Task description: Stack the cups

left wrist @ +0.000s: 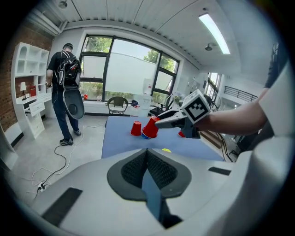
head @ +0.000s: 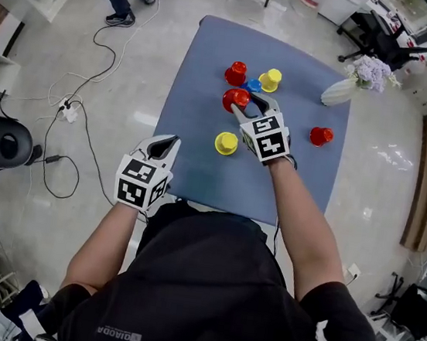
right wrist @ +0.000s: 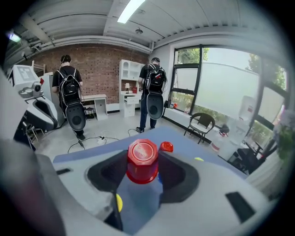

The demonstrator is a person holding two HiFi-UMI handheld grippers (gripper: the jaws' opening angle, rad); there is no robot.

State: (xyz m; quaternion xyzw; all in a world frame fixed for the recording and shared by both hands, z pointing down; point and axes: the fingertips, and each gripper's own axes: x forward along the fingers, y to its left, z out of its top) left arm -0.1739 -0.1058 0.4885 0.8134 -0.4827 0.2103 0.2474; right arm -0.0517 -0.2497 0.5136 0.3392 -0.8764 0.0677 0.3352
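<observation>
While the left gripper hangs empty at the near left edge of the blue table, its tongs pressed together, the right gripper pinches an upturned red cup across its sidewall, the closed base facing up. The cup sits over the middle of the table, just beside the blue cup and, judging by the left gripper view, clear of the tabletop. Six cups are in play: three red, two yellow, one blue. Besides the held one, a second red cup stands at the far side and a third red cup well off to the right; a far yellow cup and a near yellow cup complete the set. The cups look like light, smooth, thin-walled plastic — likely to flex under a hard squeeze and to slide along their taper. A moderate hold at mid-wall, rim left free for nesting, seems soundest.
</observation>
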